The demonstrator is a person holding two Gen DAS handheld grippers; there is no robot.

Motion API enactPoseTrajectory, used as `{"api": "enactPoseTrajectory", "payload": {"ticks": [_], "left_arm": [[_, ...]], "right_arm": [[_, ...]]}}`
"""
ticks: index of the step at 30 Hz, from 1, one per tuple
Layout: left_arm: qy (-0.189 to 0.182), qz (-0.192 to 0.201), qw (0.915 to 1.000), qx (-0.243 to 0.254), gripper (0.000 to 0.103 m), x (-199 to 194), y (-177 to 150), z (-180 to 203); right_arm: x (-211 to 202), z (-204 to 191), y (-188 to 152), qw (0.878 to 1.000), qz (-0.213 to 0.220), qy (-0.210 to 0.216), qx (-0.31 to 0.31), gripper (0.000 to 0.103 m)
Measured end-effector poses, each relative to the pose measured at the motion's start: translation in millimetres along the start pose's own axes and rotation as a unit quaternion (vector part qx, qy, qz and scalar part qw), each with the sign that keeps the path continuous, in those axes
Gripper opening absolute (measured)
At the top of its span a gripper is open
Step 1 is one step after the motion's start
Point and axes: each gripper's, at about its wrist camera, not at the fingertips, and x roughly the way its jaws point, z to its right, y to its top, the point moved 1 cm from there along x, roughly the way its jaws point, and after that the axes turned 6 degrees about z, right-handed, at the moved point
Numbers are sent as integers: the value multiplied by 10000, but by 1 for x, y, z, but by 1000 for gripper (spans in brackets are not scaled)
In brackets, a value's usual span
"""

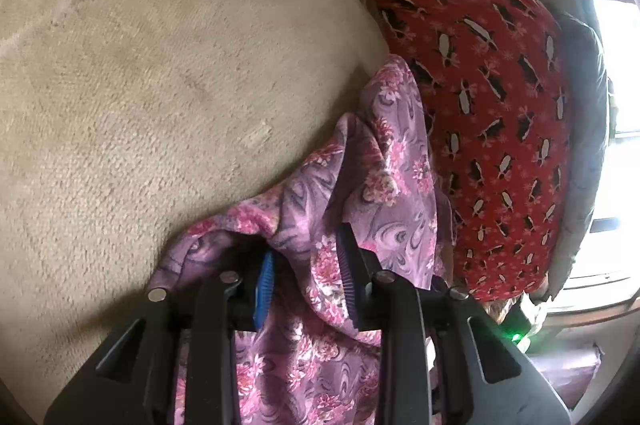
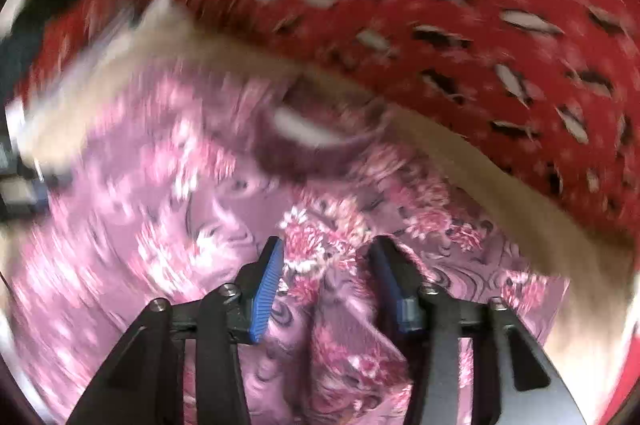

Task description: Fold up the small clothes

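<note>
the purple floral garment point(image 1: 360, 193) lies bunched on the beige blanket point(image 1: 160, 65), by its edge against the red penguin-print fabric point(image 1: 480, 65). the left gripper point(image 1: 306, 277) stands narrowly parted with a fold between its pads. the right gripper point(image 2: 326, 285) is also narrowly parted around a fold; whether either grips, i cannot tell.

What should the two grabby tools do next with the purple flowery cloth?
Probably lift the purple flowery cloth a little and spread it flat on the beige blanket. A bunched fold of it sits between the fingers of both the left gripper and the right gripper, and it lies crumpled against the red patterned fabric, so it looks too rumpled to fold yet.
</note>
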Motion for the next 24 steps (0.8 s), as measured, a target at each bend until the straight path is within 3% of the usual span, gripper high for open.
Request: {"api": "enactPoseTrajectory", "payload": {"ticks": [2,5,8,10,11,14,16,17,20,21,24], "left_arm": [[237,178,9993,219,8,-3,2,4],[364,170,9989,259,7,2,4,-3],[315,99,9990,293,7,-2,2,-4],[214,-27,9986,477,7,-10,-2,-1],[156,-64,9983,566,8,-15,-5,-1],[-53,-28,9963,852,8,-39,-14,0],[-181,108,9958,887,8,-53,-9,4],[-194,221,9955,902,14,-57,-3,8],[58,419,9937,1037,50,-50,20,27],[191,417,9932,1067,56,-40,27,34],[562,112,9909,1221,56,-3,38,51]], "right_arm": [[-8,2,-3,9998,155,-118,17,3],[-21,52,-18,9884,487,-224,1422,2],[-20,103,-53,9630,298,-172,2672,3],[-39,122,-71,9445,626,145,3221,5],[-50,129,-79,9319,806,245,3527,11],[-78,152,-109,8855,1226,361,4467,20],[-85,163,-120,8685,1326,421,4758,24],[-88,163,-126,8650,1336,463,4814,29],[-76,150,-129,8678,1131,657,4793,49],[-69,141,-126,8752,1012,651,4686,49],[-51,120,-122,8989,684,313,4316,49]]}}
